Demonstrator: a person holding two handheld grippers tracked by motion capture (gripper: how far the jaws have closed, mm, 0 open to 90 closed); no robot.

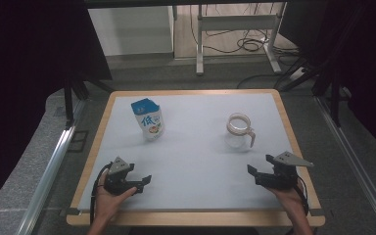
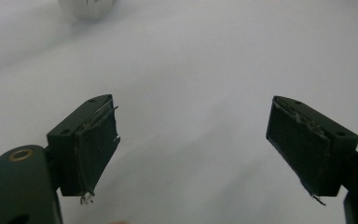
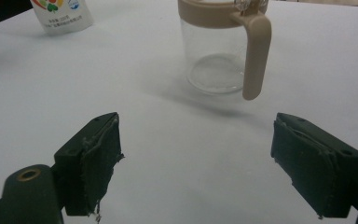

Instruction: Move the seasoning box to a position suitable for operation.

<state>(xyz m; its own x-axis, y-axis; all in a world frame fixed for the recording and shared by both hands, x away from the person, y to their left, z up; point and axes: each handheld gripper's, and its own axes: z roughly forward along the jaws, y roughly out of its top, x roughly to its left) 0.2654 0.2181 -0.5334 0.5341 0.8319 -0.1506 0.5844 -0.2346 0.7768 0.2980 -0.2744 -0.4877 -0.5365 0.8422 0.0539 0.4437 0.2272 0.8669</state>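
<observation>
High view: a white surface point(image 1: 196, 161) with a wooden rim carries two things. A carton point(image 1: 148, 120), white with a blue top, stands upright at the far left. A clear jug point(image 1: 239, 131) with a beige collar and handle stands upright at the far right, well apart from the carton, its handle turned toward the near right corner.

The left tongs point(image 1: 144, 182) lie in a hand at the near left edge, pointing right and slightly away, with the carton farther off beyond them. The right tongs point(image 1: 252, 174) lie in a hand at the near right edge, pointing left, with the jug just beyond them; neither pair touches anything.

Left gripper view: the left tongs point(image 2: 191, 144) stand wide open above bare surface, nothing between the jaws; the base of the carton point(image 2: 88, 7) shows at the top edge.

Right gripper view: the right tongs point(image 3: 196, 158) stand wide open and empty. The jug point(image 3: 214, 56) stands ahead between the jaw lines, apart from them, handle to the right; the carton point(image 3: 63, 16) shows at upper left.
</observation>
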